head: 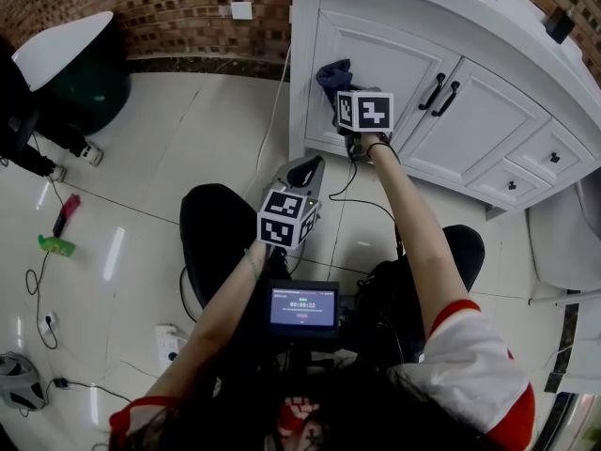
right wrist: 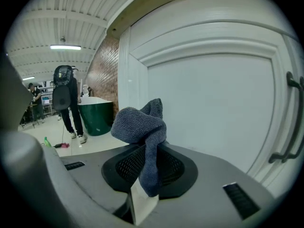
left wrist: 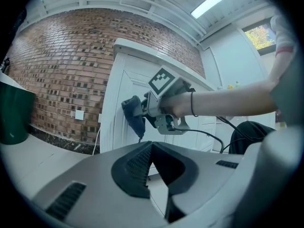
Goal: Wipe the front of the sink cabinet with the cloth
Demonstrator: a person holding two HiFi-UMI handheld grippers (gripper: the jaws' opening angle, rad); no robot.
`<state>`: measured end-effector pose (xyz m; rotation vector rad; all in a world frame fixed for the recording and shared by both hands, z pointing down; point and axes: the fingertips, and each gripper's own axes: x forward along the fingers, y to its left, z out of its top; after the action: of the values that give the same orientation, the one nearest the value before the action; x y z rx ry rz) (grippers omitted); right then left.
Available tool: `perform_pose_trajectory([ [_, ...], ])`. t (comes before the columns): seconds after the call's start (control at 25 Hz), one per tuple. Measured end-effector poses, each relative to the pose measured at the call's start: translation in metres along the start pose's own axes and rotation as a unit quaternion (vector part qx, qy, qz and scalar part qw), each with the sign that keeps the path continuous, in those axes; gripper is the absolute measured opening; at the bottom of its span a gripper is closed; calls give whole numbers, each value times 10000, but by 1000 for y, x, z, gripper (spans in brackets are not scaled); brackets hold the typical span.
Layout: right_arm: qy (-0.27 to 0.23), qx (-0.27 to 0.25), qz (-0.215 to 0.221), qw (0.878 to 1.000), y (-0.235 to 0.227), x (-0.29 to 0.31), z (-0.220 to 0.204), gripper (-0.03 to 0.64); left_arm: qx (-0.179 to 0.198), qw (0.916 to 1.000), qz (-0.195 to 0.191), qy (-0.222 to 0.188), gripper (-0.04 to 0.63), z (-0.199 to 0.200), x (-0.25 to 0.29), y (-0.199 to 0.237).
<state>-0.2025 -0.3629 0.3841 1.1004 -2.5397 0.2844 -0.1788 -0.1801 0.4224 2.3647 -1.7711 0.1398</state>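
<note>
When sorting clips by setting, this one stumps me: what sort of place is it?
Probably a bathroom display in a larger hall: a white sink cabinet against a brick wall, a freestanding green bathtub, and a high ceiling with strip lights.

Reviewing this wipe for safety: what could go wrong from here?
1. The cloth is bunched and pinched only by a narrow fold in the right tool; dragging across the cabinet door may pull it loose.
2. Moving toward the black handle, the loose wad could snag.
</note>
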Motion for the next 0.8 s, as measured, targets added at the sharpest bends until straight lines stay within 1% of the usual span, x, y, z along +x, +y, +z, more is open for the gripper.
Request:
perform_pose_trajectory([
  [0.28,56,266,-506,9984,-75,-37,-30,86,89,9999,-53,90,34,-2,8,-12],
  [0.44,139,548,-832,9949,-116,-59,-55,86,150,9997,-113,143,32,-4,11,-22],
  [0.8,247,836,-1264,9881,-170,-92,-87,86,268,9992,-231,210,32,-6,18,-40],
])
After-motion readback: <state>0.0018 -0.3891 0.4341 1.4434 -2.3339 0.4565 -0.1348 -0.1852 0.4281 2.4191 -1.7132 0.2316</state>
